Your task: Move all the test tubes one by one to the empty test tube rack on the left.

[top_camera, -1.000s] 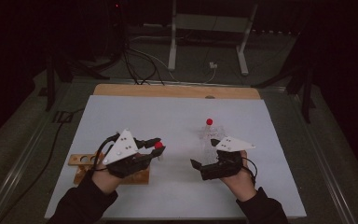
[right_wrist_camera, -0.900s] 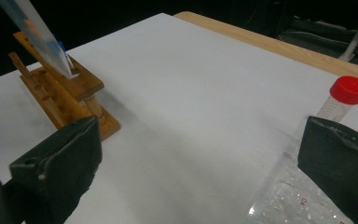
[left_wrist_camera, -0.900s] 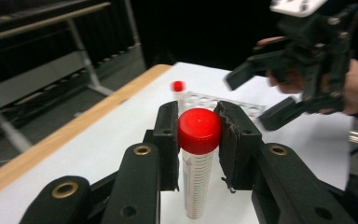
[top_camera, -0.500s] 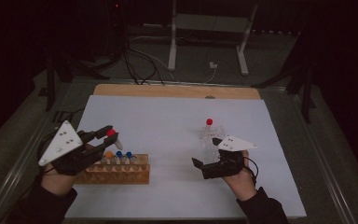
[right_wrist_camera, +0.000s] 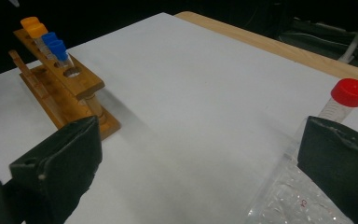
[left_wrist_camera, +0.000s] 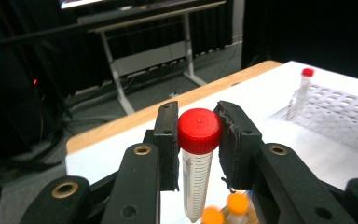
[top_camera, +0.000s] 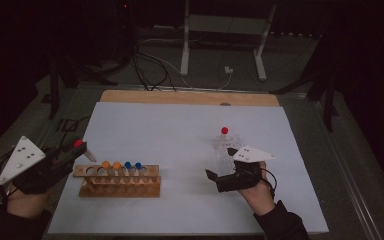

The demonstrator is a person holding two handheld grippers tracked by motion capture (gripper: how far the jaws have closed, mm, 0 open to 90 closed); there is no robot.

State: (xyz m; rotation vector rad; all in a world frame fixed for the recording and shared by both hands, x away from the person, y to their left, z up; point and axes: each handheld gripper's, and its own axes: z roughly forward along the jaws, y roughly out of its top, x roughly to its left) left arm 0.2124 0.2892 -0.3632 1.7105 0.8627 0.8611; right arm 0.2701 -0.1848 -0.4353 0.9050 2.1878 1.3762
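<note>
Left hand-held gripper [left_wrist_camera: 198, 140]: clamped on a red-capped centrifuge tube [left_wrist_camera: 196, 163] just under its cap, so the tube hangs upright, clear of the wooden rack [top_camera: 118, 180], at the tabletop's [top_camera: 180, 130] left edge.
Right hand-held gripper [right_wrist_camera: 200, 168]: jaws wide, nothing between them, beside the clear plastic rack [top_camera: 226, 150] at right.
Clear rack: one red-capped tube standing [right_wrist_camera: 345, 100].
Wooden rack: orange- and blue-capped tubes [top_camera: 122, 166] remain.
Likely aim: carrying tubes across to the clear rack.

No legible text or labels anywhere.

Left gripper [left_wrist_camera: 199, 140] fingers clamped, right gripper [right_wrist_camera: 200, 168] fingers spread
</note>
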